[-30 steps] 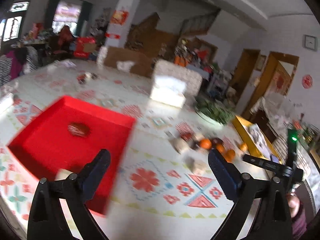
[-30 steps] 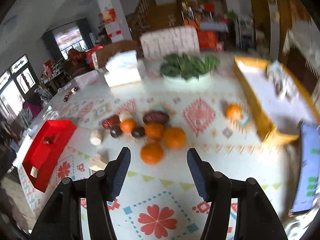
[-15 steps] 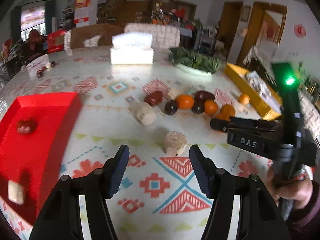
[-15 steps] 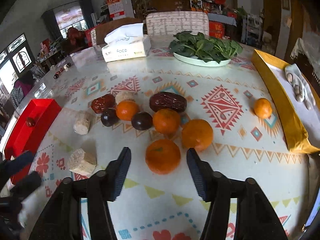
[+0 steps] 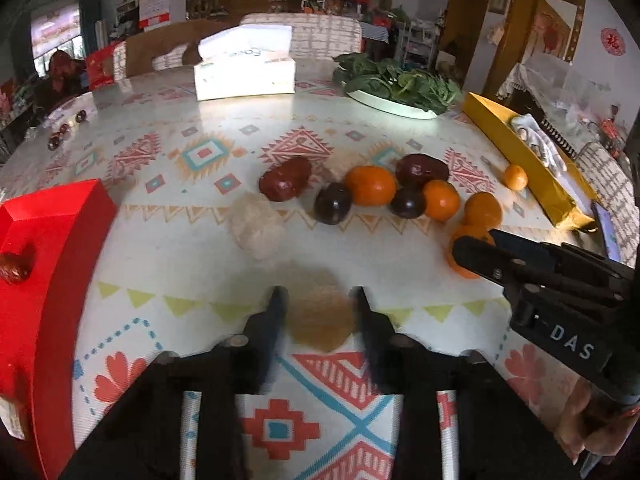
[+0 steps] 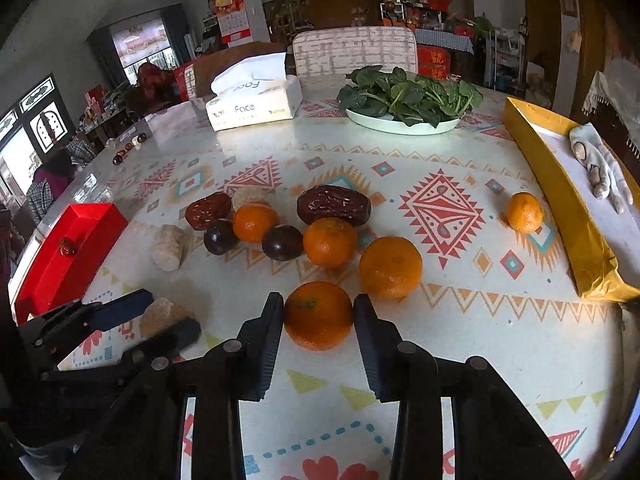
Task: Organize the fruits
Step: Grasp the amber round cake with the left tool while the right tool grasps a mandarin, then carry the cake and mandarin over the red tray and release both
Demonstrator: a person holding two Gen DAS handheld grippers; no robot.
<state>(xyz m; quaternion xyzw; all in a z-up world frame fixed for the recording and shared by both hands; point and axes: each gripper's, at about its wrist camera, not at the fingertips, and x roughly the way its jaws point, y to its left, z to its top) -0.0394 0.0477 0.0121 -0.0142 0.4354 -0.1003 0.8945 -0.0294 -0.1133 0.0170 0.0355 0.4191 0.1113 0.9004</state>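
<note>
My left gripper (image 5: 318, 300) has its fingers against both sides of a tan round cake-like piece (image 5: 322, 318) on the table; it also shows in the right wrist view (image 6: 158, 312). My right gripper (image 6: 318, 306) has closed around the nearest orange (image 6: 318, 314). A cluster lies beyond: oranges (image 6: 390, 266), (image 6: 330, 242), (image 6: 254, 222), dark plums (image 6: 282, 242), (image 6: 220, 236), red dates (image 6: 334, 204), (image 6: 208, 210) and a pale cake (image 6: 168, 246). A red tray (image 5: 44, 240) at left holds a red fruit (image 5: 12, 266).
A yellow box lid (image 6: 568, 200) with a glove lies at the right, a small orange (image 6: 524, 212) beside it. A plate of spinach (image 6: 404, 98) and a tissue box (image 6: 254, 104) stand at the back. Chairs stand behind the table.
The left gripper swung from the red tray to the tan piece and narrowed around it. The right gripper moved forward and narrowed around the nearest orange.
</note>
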